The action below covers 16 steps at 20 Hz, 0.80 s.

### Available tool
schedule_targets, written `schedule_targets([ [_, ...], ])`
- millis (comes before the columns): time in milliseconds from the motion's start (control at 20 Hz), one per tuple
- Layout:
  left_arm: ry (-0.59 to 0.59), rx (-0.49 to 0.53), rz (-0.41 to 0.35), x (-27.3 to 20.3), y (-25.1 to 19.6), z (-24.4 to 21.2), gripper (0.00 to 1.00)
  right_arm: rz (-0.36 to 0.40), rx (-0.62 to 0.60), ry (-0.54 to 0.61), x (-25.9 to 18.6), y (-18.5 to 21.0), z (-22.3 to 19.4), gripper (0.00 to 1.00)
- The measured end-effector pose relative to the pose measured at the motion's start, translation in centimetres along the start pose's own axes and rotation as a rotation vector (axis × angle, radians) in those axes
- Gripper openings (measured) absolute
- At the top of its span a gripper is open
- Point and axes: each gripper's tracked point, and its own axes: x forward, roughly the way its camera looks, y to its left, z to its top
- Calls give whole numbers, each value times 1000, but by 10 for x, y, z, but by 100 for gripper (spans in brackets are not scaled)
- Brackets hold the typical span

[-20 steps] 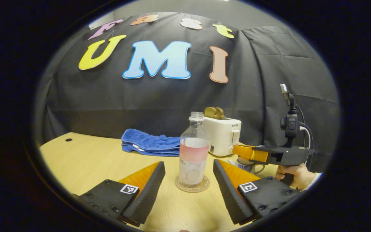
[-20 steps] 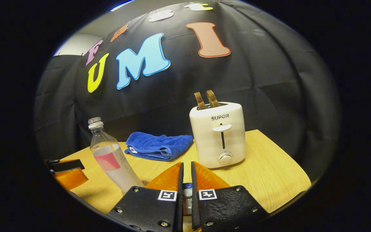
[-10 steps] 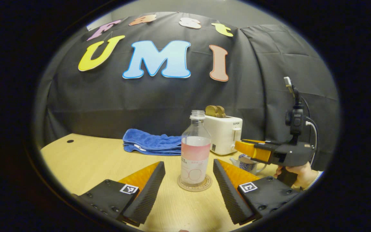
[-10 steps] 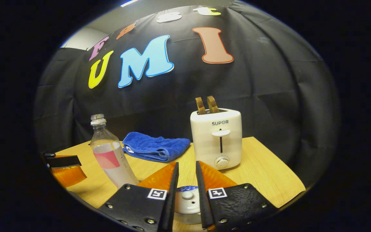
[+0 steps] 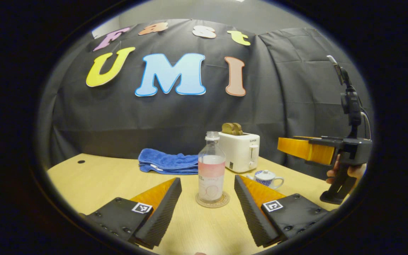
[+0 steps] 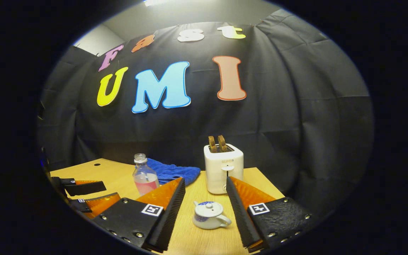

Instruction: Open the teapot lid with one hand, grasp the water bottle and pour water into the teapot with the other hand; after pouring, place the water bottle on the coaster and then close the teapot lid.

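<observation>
Standing on wooden table (image 5: 94, 177), bottle (image 5: 211, 170) on coaster (image 5: 212, 203), both grippers' fingers apart

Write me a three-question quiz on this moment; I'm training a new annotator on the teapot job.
1. True or false: the water bottle stands on the coaster.
2. The teapot lid is: A) on the teapot; B) held by the right gripper; C) lying on the blue towel.
3. Fill in: both the left gripper and the right gripper are ____.

Key: 1 true; 2 A; 3 open.
</observation>
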Motion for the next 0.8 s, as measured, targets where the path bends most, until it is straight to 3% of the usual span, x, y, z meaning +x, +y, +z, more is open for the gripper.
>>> schedule_targets([
  [50, 0, 8, -3, -9, -1, -1, 100, -8, -5, -17, -12, 3, 2, 79],
  [600, -49, 33, 26, -114, -13, 3, 100, -71, -59, -11, -114, 40, -17, 79],
  [800, -65, 21, 18, -138, -22, 5, 100, -65, -109, -72, -151, 52, -6, 79],
])
